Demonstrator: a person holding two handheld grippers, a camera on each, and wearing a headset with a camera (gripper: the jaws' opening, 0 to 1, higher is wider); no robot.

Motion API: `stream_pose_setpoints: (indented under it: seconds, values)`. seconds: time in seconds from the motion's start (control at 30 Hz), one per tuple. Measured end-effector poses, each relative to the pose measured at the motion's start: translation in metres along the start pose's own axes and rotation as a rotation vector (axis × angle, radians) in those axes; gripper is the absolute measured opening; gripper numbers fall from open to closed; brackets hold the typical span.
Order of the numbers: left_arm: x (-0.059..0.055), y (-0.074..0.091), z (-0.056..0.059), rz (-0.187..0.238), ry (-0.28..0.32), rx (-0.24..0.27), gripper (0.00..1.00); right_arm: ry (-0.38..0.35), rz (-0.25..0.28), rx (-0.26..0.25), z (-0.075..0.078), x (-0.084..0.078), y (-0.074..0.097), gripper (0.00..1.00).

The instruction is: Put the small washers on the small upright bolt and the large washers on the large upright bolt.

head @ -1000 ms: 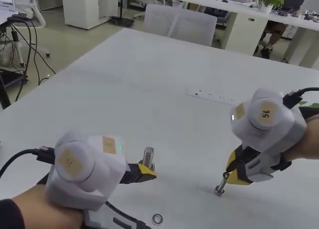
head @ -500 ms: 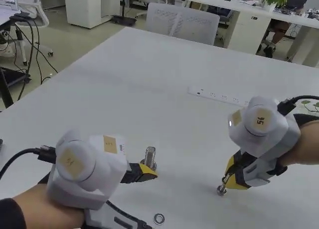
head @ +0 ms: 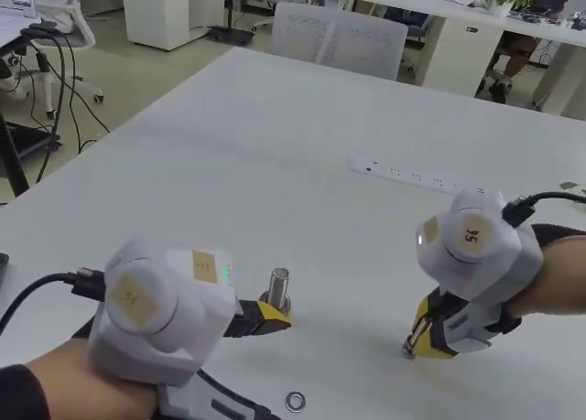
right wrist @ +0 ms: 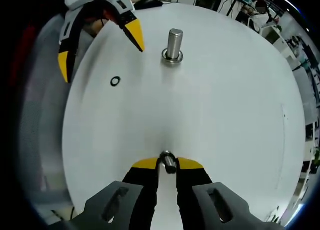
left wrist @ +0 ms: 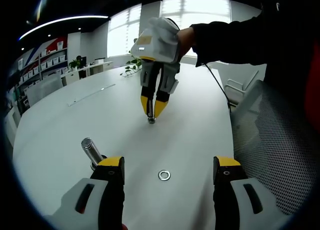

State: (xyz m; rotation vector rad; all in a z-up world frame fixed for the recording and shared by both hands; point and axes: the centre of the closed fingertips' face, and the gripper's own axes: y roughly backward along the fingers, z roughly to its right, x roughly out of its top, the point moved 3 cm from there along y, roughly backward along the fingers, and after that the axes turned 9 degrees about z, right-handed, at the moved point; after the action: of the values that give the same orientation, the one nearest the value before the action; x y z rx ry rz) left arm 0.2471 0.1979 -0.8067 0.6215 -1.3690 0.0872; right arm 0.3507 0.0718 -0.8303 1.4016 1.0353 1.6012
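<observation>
- The small bolt (right wrist: 168,159), upright on the bench (head: 275,164), is pinched by the right hand-held gripper (head: 421,336).
- The left hand-held gripper (left wrist: 170,163) is held spread beside the large bolt (right wrist: 173,42), with a washer (right wrist: 115,81) nearby.

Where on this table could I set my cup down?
Bare tabletop runs from the power strip to the far edge, and between the large bolt and small bolt. It's crowded near the left tongs, right tongs and the loose washer.
</observation>
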Motion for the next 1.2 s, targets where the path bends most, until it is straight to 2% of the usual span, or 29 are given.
stream_pose_setpoints:
  seconds: [0.6, 1.2]
  values:
    - [-0.001, -0.001, 0.000, -0.002, 0.006, -0.002, 0.71, -0.009, 0.003, 0.003, -0.001, -0.001, -0.004, 0.16]
    - [-0.001, -0.002, 0.001, -0.001, 0.002, -0.008, 0.71, -0.064, 0.019, -0.023, -0.001, -0.010, 0.005, 0.30]
